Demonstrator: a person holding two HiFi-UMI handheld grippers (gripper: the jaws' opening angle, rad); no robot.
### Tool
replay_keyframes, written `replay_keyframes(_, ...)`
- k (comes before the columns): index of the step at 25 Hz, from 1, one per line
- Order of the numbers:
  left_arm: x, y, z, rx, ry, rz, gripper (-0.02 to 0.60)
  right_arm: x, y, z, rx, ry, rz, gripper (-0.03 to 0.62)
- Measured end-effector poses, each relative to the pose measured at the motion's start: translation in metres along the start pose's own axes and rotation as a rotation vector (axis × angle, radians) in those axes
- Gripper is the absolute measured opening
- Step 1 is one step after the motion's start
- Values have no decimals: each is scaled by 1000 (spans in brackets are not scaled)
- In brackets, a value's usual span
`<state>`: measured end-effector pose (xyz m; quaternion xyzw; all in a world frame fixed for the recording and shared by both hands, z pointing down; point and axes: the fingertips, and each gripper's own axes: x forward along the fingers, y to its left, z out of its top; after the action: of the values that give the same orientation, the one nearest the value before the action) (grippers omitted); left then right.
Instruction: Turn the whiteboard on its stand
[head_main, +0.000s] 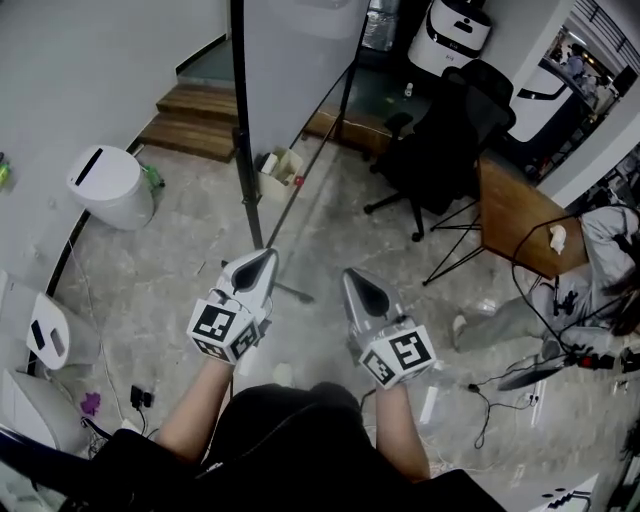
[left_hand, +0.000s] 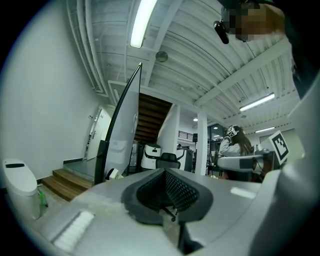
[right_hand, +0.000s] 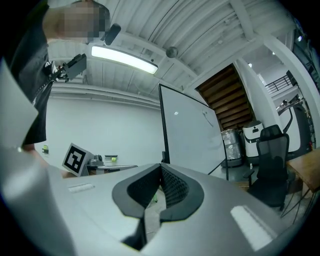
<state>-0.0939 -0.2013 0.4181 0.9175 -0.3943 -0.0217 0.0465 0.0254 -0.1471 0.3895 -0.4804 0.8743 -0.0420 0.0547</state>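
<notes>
- Head view: grey left gripper (head_main: 266, 258) and grey right gripper (head_main: 354, 277) side by side, jaws closed, holding nothing.
- Tall white whiteboard (head_main: 295, 70) on black metal stand (head_main: 245, 160) just ahead, apart from both.

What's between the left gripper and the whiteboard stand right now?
Only open floor, per the head view: the left gripper, jaws shut, faces the whiteboard stand unobstructed.

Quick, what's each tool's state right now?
Left tool: closed, holding nothing.
Right tool: closed, holding nothing.
</notes>
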Motion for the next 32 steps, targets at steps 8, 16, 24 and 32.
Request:
replay_keyframes(8, 13, 31, 2, -36, -2, -10, 3, 30, -5, -10, 4, 20, -16, 8)
replay_keyframes(16, 22, 60, 1, -20, 2, 53, 3, 60, -9, 7, -9, -18, 24, 8)
replay_keyframes(24, 44, 87, 7, -8, 2, 142, 5, 81, -21, 26, -33, -50, 77, 8)
replay_keyframes(32, 76, 111, 18, 19, -16, 213, 37, 101, -44, 30, -63, -37, 118, 8)
